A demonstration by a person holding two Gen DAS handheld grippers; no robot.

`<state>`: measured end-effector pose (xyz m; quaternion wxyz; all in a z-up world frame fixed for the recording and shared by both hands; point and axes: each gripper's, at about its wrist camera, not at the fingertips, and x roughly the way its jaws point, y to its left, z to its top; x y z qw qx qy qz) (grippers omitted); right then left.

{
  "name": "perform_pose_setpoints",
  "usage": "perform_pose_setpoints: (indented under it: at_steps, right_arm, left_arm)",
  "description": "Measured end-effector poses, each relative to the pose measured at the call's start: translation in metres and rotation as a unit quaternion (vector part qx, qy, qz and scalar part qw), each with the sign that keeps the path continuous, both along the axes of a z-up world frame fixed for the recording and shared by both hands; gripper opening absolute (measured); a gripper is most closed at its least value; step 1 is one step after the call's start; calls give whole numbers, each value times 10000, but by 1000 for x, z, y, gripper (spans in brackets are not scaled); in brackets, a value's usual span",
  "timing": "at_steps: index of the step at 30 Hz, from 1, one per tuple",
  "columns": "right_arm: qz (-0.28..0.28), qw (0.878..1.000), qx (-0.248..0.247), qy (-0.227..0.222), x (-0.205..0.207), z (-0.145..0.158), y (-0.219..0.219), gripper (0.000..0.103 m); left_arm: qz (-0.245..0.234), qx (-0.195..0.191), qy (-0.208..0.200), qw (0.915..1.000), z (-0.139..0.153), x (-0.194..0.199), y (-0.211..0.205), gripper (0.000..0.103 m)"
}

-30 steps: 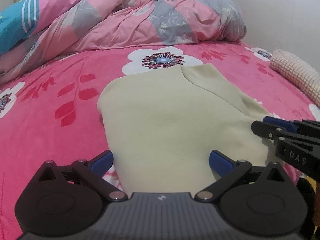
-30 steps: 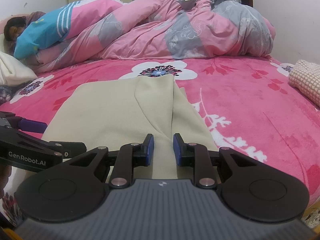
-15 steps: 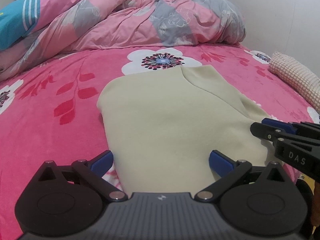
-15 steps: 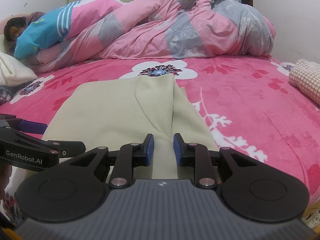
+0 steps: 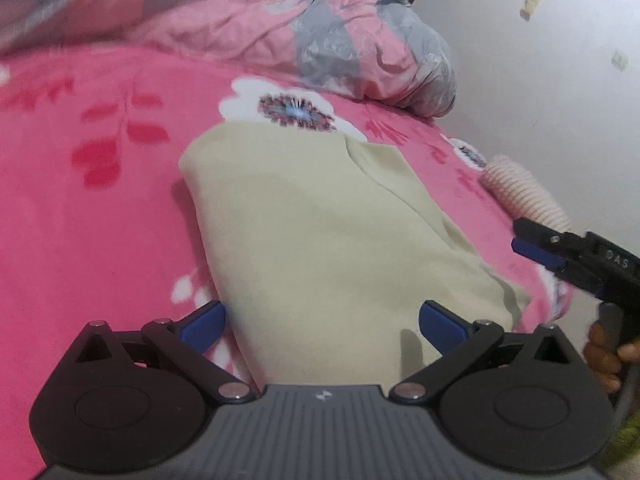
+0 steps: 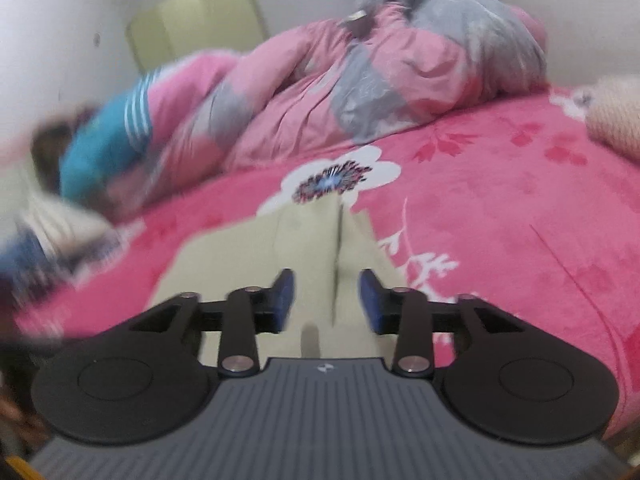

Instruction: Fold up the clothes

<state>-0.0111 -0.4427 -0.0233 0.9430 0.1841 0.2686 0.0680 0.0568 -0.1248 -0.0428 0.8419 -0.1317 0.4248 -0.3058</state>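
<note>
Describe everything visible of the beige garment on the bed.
The garment is plain pale beige, a soft, thick-looking knit. It lies flat on the pink floral blanket, already folded into a rough rectangle, with one flap laid over its right side leaving a diagonal seam. Both grippers' jaws stand open near its close edge; contact cannot be told.

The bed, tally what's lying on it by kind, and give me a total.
Beige garment: 1
Pink and grey quilt: 1
Knitted item by the wall: 1
Blue striped cloth: 1
Total: 4, all on the pink blanket. More at the blurred left edge of the right wrist view cannot be made out.
</note>
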Motion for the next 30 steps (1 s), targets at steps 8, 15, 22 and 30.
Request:
perform_pose_setpoints:
  at_steps: [8, 15, 22, 30]
  right_arm:
    - [588, 9850, 1430, 762, 38, -15, -69, 93]
    - [1277, 9555, 2222, 1461, 79, -44, -89, 95]
    - [2303, 9255, 2448, 1744, 123, -50, -69, 95]
    - [3191, 9012, 2195, 1946, 179, -48, -22, 88]
  left_arm:
    - [-102, -651, 421, 9969, -14, 22, 16, 103]
    - [-277, -710, 447, 9961, -20, 35, 10, 103]
    - [-427, -781, 474, 9949, -26, 48, 3, 103]
    - [-297, -809, 464, 9952, -28, 56, -6, 103]
